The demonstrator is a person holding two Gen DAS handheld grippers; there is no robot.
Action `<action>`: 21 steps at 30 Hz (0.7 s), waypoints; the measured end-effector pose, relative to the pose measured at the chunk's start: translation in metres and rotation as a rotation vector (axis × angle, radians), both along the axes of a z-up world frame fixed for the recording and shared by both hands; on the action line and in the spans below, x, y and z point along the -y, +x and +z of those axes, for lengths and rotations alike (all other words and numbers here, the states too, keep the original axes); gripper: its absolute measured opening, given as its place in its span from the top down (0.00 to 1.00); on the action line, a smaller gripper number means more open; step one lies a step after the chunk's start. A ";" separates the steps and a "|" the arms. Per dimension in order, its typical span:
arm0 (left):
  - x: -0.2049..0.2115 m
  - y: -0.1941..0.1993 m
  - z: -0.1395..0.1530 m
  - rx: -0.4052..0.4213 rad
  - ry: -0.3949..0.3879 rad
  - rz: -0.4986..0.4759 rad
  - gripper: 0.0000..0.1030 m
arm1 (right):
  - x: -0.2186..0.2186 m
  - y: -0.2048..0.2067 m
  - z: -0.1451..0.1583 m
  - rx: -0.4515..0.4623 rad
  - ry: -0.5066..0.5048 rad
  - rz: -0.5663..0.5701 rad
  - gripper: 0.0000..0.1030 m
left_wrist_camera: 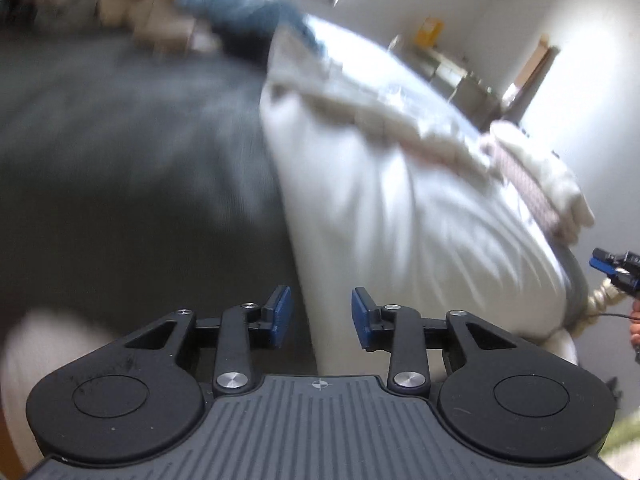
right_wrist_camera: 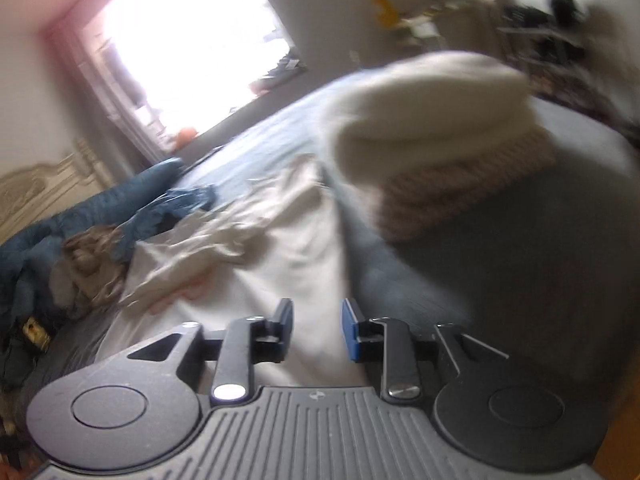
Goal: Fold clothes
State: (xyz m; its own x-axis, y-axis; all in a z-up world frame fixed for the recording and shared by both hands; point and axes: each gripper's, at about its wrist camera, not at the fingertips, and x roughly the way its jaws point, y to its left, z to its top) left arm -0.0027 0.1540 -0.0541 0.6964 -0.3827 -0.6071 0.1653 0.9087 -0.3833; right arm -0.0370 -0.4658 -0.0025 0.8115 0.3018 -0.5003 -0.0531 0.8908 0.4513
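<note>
A grey-covered bed [left_wrist_camera: 120,160] fills the room in front of me, a bright window [right_wrist_camera: 192,48] beyond it and a stack of folded knitwear, cream on top of pinkish-brown [right_wrist_camera: 444,140], near its far edge. The white crumpled garment [left_wrist_camera: 380,208] I am folding lies spread on the grey cover right below both my tools. My left gripper [left_wrist_camera: 321,317] and my right gripper [right_wrist_camera: 316,330] each have their blue-padded jaws parted with nothing between them.
</note>
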 end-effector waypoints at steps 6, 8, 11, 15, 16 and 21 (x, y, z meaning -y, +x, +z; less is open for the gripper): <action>0.005 0.094 0.015 0.083 -0.070 0.048 0.62 | -0.090 0.116 0.001 -0.062 0.061 0.183 0.59; 0.006 0.125 0.013 0.099 -0.071 0.077 0.62 | -0.100 0.152 -0.007 -0.144 0.164 0.161 0.59; 0.020 0.163 0.012 0.170 0.054 0.072 0.62 | -0.107 0.192 -0.017 -0.250 0.219 0.108 0.59; 0.040 0.193 0.008 0.286 0.269 -0.074 0.62 | -0.092 0.218 -0.035 -0.376 0.298 -0.034 0.58; 0.044 0.198 0.005 0.306 0.320 -0.118 0.62 | -0.088 0.221 -0.039 -0.394 0.317 -0.067 0.57; 0.063 0.206 -0.016 0.347 0.500 -0.254 0.62 | -0.078 0.237 -0.057 -0.430 0.359 -0.137 0.55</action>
